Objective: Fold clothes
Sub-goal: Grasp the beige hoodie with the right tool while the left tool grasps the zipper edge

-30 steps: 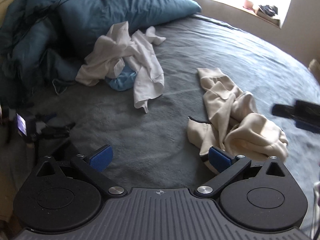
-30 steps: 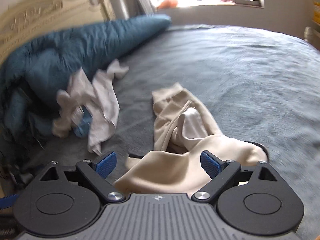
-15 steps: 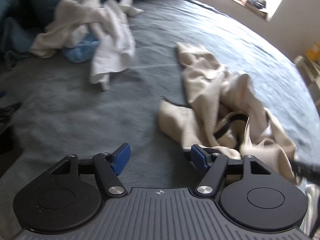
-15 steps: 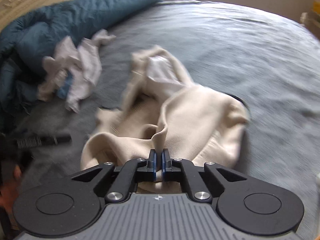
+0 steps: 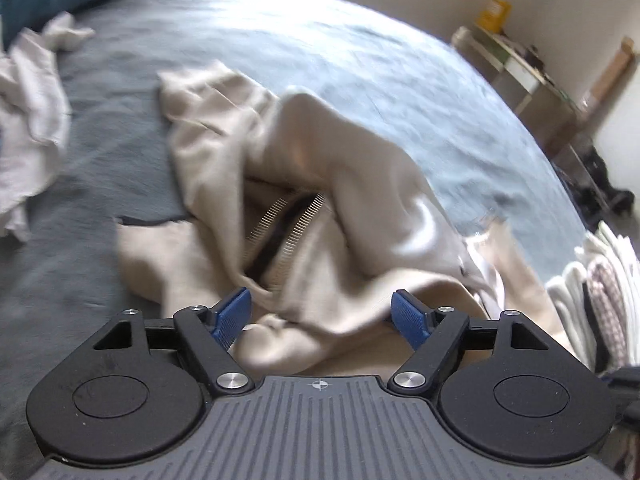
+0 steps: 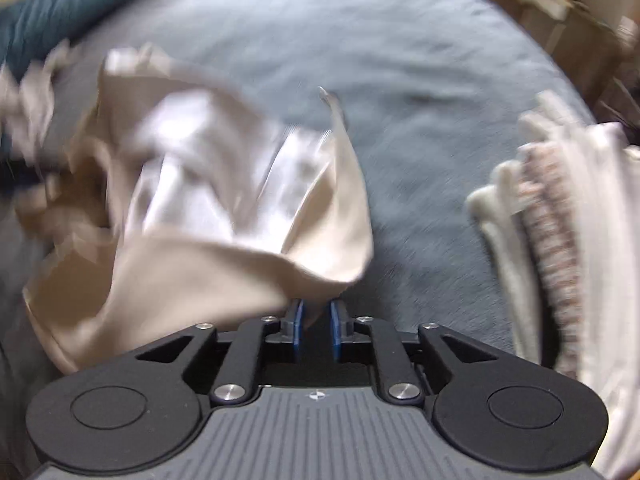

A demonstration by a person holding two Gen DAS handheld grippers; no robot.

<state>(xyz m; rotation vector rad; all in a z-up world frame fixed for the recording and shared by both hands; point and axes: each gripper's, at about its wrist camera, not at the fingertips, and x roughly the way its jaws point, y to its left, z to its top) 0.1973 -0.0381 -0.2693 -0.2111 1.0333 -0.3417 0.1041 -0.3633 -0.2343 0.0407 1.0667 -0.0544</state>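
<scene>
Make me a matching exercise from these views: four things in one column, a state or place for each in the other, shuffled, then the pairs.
1. left tongs
2. right tongs
3. beige garment
4. folded stack

A. crumpled, zipper showing
B. nearly closed on cloth
C. wide open over cloth
D. at the bed's right edge

Pairs: 1-C, 2-B, 3-A, 4-D

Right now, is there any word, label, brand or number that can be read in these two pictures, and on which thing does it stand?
None can be read.
Yellow container on the far shelf: any print is too small and blurred.
Cream zip garment: no label shows.
Left tongs and right tongs: only a small crosshair mark, no letters.
</scene>
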